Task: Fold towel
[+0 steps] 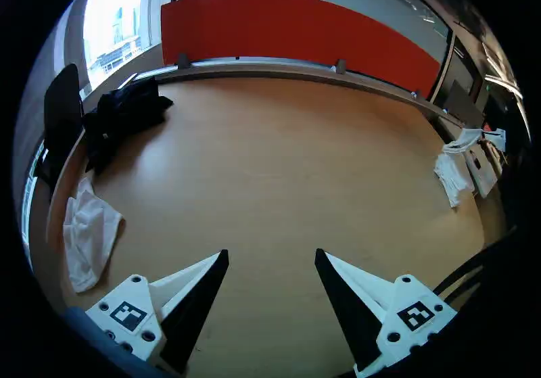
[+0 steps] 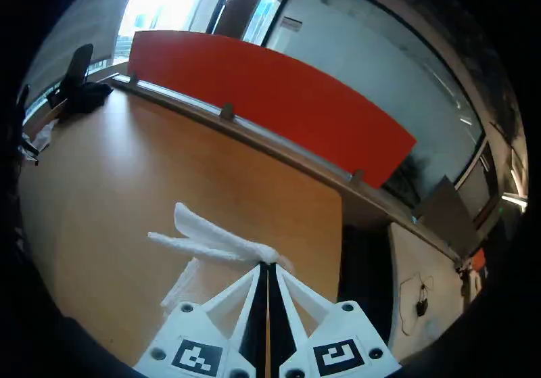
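The right gripper (image 2: 268, 268) is pinching the white towel (image 2: 211, 237); the left gripper (image 1: 270, 252) is hovering, fingers spread, over the surface (image 1: 284, 155).

Smooth, faintly glossy wood table (image 2: 135, 175), soft white cloth towel (image 2: 216, 243), matt plastic right tongs (image 2: 268, 268)

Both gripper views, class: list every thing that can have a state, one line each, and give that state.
left gripper: open, holding nothing.
right gripper: shut on the towel.
towel: bunched up, not folded, pinched at one end.
white cloth: crumpled, lying near the edge of the table.
black bundle: slumped in a heap on the table.
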Tool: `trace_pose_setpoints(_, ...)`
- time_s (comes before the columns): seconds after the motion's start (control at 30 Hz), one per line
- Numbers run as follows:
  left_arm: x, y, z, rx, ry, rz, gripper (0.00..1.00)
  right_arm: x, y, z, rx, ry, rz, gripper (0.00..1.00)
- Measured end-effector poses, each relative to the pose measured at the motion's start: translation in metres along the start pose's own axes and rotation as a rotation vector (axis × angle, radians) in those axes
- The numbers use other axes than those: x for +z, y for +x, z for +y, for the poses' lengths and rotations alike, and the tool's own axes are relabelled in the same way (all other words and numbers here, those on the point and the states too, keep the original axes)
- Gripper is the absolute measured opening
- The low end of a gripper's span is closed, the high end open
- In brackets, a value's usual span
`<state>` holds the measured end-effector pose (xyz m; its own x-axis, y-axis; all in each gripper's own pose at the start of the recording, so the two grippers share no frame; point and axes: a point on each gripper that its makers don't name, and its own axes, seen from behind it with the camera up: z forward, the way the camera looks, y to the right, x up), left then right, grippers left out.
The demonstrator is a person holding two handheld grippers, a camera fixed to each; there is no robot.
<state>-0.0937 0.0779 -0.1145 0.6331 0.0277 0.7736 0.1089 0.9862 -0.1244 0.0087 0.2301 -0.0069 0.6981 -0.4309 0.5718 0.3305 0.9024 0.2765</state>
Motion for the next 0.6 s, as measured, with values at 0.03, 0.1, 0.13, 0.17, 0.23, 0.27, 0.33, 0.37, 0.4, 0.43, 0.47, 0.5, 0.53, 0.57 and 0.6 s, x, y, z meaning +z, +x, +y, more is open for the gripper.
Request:
trace_pose_setpoints(0.03,0.000,0.000,0.001,0.002,-0.001,0.000,0.95,-0.001,-0.004,0.000,0.005,0.001,-0.004,0.04)
trace_pose_setpoints(0.1,0.000,0.000,0.002,0.005,-0.002,-0.001,0.95,-0.002,-0.011,-0.001,0.014,0.002,-0.013,0.04)
trace_pose_setpoints(0.13,0.000,0.000,0.002,0.006,-0.003,0.000,0.95,-0.003,-0.013,-0.002,0.017,0.002,-0.017,0.04)
trace_pose_setpoints(0.17,0.000,0.000,0.003,0.008,-0.003,0.000,0.95,-0.003,-0.016,-0.002,0.019,0.001,-0.020,0.04)
trace_pose_setpoints(0.23,-0.001,0.000,0.003,0.009,-0.003,0.001,0.95,-0.004,-0.020,-0.004,0.023,0.002,-0.026,0.04)
trace_pose_setpoints(0.27,-0.001,0.000,0.003,0.010,-0.003,0.001,0.95,-0.004,-0.023,-0.005,0.025,0.002,-0.029,0.04)
trace_pose_setpoints(0.33,-0.002,0.000,0.003,0.009,-0.003,0.002,0.95,-0.005,-0.027,-0.006,0.029,0.001,-0.037,0.04)
trace_pose_setpoints(0.37,-0.002,0.000,0.003,0.009,-0.003,0.002,0.95,-0.005,-0.030,-0.006,0.030,0.001,-0.042,0.04)
trace_pose_setpoints(0.4,-0.003,0.000,0.003,0.008,-0.002,0.002,0.95,-0.006,-0.032,-0.007,0.032,0.000,-0.047,0.04)
trace_pose_setpoints(0.43,-0.003,0.000,0.002,0.008,-0.002,0.002,0.95,-0.006,-0.036,-0.007,0.034,-0.001,-0.053,0.04)
trace_pose_setpoints(0.47,-0.003,-0.001,0.002,0.007,-0.001,0.002,0.95,-0.006,-0.039,-0.007,0.036,-0.002,-0.059,0.04)
trace_pose_setpoints(0.5,-0.004,-0.001,0.001,0.007,0.000,0.002,0.95,-0.007,-0.042,-0.007,0.038,-0.003,-0.066,0.04)
trace_pose_setpoints(0.53,-0.004,-0.002,0.001,0.006,0.001,0.002,0.95,-0.007,-0.046,-0.007,0.042,-0.004,-0.073,0.04)
trace_pose_setpoints(0.57,-0.004,-0.002,0.000,0.006,0.002,0.001,0.95,-0.007,-0.050,-0.008,0.047,-0.005,-0.080,0.04)
trace_pose_setpoints(0.6,-0.004,-0.003,0.000,0.006,0.003,0.001,0.95,-0.007,-0.054,-0.008,0.051,-0.006,-0.088,0.04)
